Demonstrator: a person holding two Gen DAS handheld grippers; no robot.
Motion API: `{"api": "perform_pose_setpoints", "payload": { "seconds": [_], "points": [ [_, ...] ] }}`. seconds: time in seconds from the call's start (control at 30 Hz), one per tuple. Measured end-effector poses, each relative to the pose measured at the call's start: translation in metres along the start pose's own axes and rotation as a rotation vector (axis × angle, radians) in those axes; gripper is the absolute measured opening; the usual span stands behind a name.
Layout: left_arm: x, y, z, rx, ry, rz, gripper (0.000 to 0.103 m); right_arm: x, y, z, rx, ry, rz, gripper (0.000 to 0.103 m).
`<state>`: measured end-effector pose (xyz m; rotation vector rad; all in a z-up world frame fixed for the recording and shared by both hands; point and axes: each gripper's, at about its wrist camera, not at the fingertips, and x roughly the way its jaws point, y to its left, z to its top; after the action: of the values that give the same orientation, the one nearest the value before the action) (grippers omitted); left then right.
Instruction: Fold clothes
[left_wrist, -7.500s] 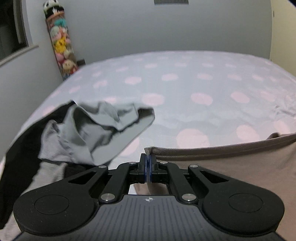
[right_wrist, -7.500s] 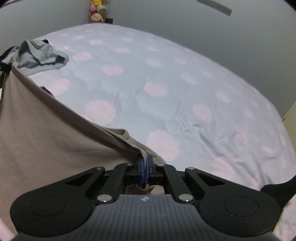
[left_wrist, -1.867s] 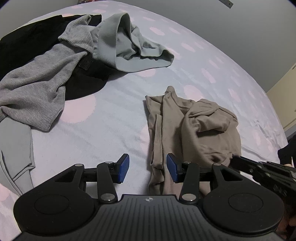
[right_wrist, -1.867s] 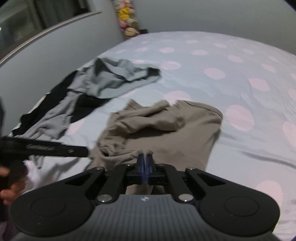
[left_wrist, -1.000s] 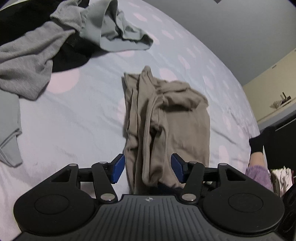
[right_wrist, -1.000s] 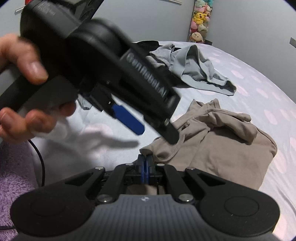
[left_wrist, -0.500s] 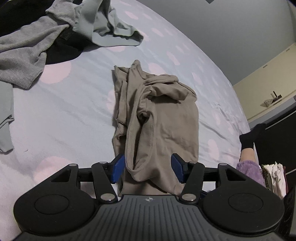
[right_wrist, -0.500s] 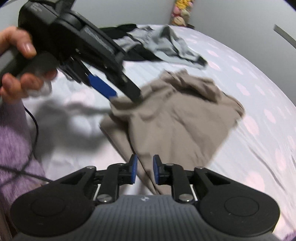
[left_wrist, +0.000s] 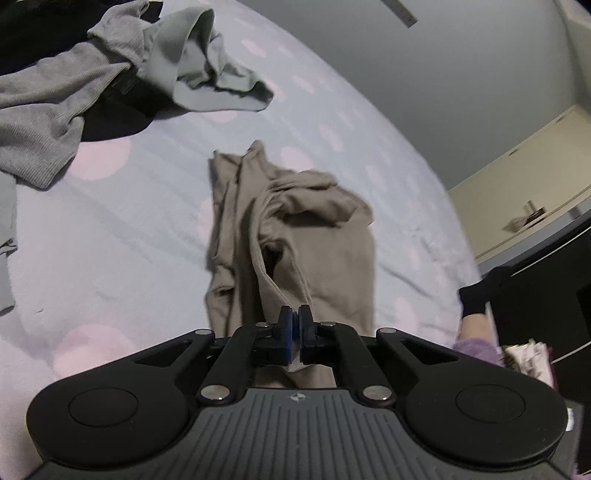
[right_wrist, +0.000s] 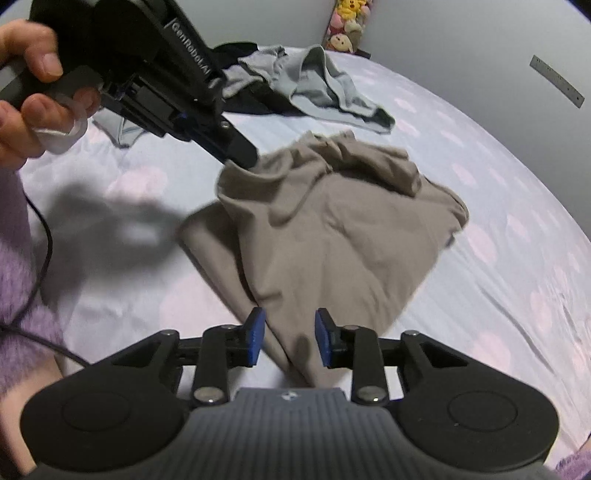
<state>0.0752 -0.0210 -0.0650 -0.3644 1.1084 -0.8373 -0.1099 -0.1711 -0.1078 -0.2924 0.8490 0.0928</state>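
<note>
Left wrist view: the left hand-held gripper (left_wrist: 294, 320) is clamped on an edge of the taupe garment (left_wrist: 332, 254), which is spread on the dotted bed (left_wrist: 110, 236). Right wrist view: the right hand-held gripper (right_wrist: 288, 339) is opening, with the garment's near corner seen between its parted pads (right_wrist: 255, 334), ungripped.

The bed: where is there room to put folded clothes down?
The polka-dot sheet lies bare beyond the tan garment, out toward the wall. A smaller patch lies between it and the pile of grey and black clothes. That corner is crowded.
</note>
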Motion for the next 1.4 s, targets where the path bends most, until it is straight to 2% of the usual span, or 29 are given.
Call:
{"api": "perform_pose_setpoints", "payload": {
  "seconds": [0.1, 0.2, 0.27, 0.33, 0.47, 0.53, 0.67, 0.7, 0.73, 0.83, 0.93, 1.03, 1.13, 1.27, 1.4],
  "points": [
    [0.001, 0.002, 0.001, -0.01, 0.006, 0.016, 0.001, 0.007, 0.007, 0.01, 0.004, -0.018, 0.01, 0.037],
    [0.004, 0.005, 0.001, -0.014, 0.019, 0.082, 0.004, 0.013, 0.013, 0.015, -0.002, -0.018, 0.013, 0.037],
    [0.004, 0.006, 0.0, -0.012, 0.023, 0.086, 0.021, 0.016, 0.014, 0.016, 0.003, -0.013, 0.014, 0.037],
    [0.002, 0.006, -0.001, -0.013, 0.009, 0.071, 0.044, 0.016, 0.012, 0.014, 0.012, -0.005, 0.013, 0.037],
    [0.001, 0.007, -0.001, -0.01, 0.01, 0.064, 0.051, 0.018, 0.007, 0.009, 0.038, 0.006, 0.005, 0.037],
    [0.007, 0.005, -0.003, 0.007, 0.039, 0.1, 0.053, 0.018, 0.005, 0.008, 0.046, 0.009, 0.004, 0.037],
    [0.017, 0.003, -0.009, 0.047, 0.081, 0.192, 0.051, 0.017, 0.005, 0.007, 0.044, 0.005, 0.0, 0.037],
    [0.017, 0.004, -0.009, 0.046, 0.073, 0.194, 0.044, 0.017, 0.006, 0.007, 0.042, 0.003, 0.001, 0.037],
    [0.016, 0.005, -0.009, 0.043, 0.061, 0.183, 0.028, 0.016, 0.007, 0.007, 0.04, 0.0, 0.004, 0.037],
    [0.009, 0.005, -0.007, 0.037, 0.029, 0.129, 0.005, 0.016, 0.01, 0.009, 0.034, -0.009, 0.012, 0.037],
    [0.003, 0.004, -0.006, 0.018, -0.006, 0.066, 0.003, 0.017, 0.014, 0.015, 0.022, -0.025, 0.007, 0.038],
    [-0.004, 0.005, -0.003, -0.021, -0.046, -0.041, 0.003, 0.02, 0.019, 0.021, 0.008, -0.036, -0.018, 0.038],
    [-0.009, 0.007, -0.001, -0.052, -0.079, -0.101, 0.003, 0.029, 0.02, 0.024, 0.003, -0.018, -0.053, 0.038],
    [-0.011, 0.013, -0.001, -0.092, -0.097, -0.127, 0.002, 0.031, 0.021, 0.017, -0.027, 0.014, -0.102, 0.039],
    [-0.012, 0.015, -0.001, -0.098, -0.1, -0.12, 0.002, 0.024, 0.015, 0.001, -0.047, 0.063, -0.173, 0.037]
  ]
}}
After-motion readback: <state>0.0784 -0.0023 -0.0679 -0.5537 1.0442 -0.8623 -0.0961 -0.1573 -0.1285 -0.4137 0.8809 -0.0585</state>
